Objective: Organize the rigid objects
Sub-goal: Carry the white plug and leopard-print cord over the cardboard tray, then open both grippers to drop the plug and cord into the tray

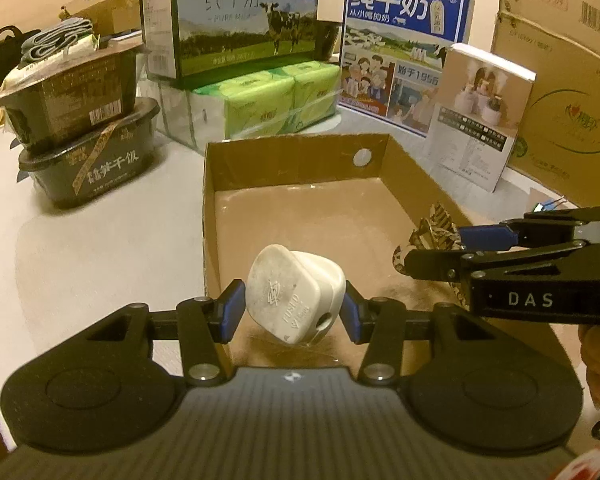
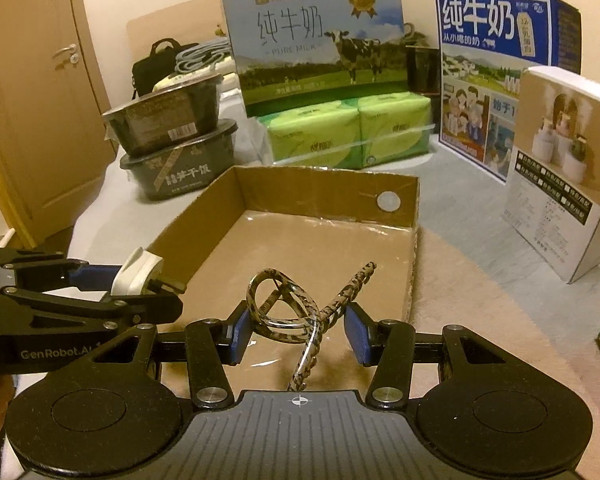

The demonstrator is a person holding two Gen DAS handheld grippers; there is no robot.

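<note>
Left gripper (image 1: 294, 314) pinching white plug (image 1: 296, 294), right gripper (image 2: 298, 330) clamping leopard-print glasses (image 2: 292, 306), both above near edge of open cardboard box (image 1: 300, 160)

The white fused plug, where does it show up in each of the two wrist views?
Left wrist view: the white fused plastic plug sits low at centre, clamped between the left gripper pads, over the near edge of the open brown cardboard tray.
Right wrist view: the plug is at the left edge, seen side-on in the left gripper.
Shared landmark: the tray's round hole.
</note>
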